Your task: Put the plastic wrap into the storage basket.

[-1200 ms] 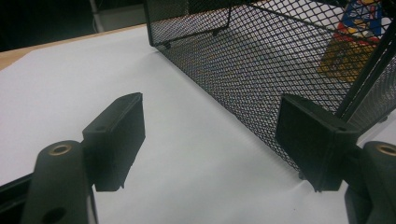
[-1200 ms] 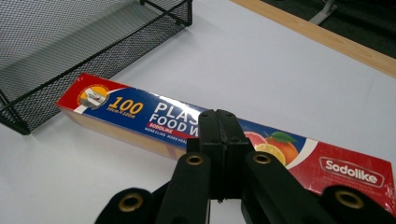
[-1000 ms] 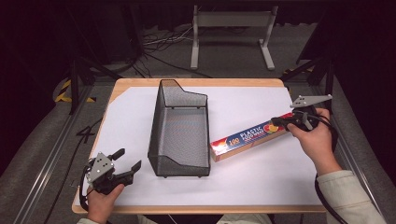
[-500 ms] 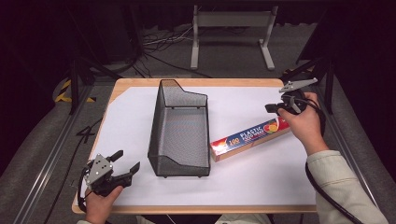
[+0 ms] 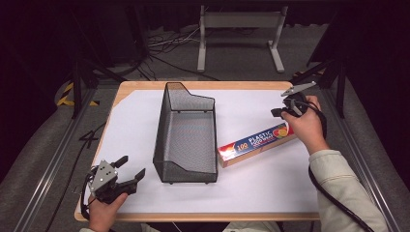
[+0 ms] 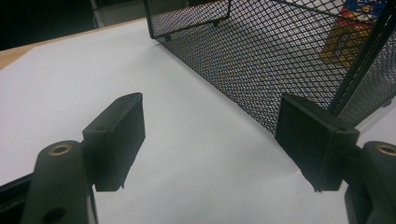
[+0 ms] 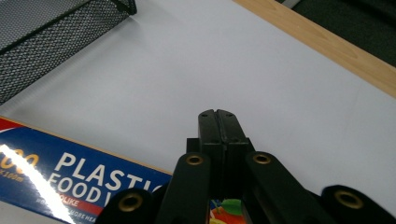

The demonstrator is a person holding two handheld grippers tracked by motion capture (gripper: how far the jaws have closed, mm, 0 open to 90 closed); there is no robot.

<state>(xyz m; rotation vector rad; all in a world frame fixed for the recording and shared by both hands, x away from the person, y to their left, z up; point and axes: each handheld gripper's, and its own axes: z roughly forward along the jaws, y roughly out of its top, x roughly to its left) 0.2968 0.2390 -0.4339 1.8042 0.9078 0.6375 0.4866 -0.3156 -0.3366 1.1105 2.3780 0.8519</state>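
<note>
A long blue and red plastic food wrap box [image 5: 256,141] lies flat on the white table cover, right of a black wire-mesh basket [image 5: 159,140]. My right gripper [image 5: 276,112] hovers just beyond the box's far right end, shut with nothing between its jaws. In the right gripper view the closed jaws [image 7: 217,121] point over bare white cover, with the box [image 7: 70,177] below and to the left. My left gripper [image 5: 131,166] rests near the front left corner, open and empty. Its jaws [image 6: 210,135] face the basket's near wall [image 6: 280,60].
The basket stands empty in the middle, its long side running front to back. The wooden table edge [image 7: 327,42] lies close beyond the right gripper. A metal stand [image 5: 239,29] and cables sit on the floor behind the table.
My right hand has risen and shifted toward the far edge, off the box's end. The box has stayed where it was. My left gripper has not moved.
</note>
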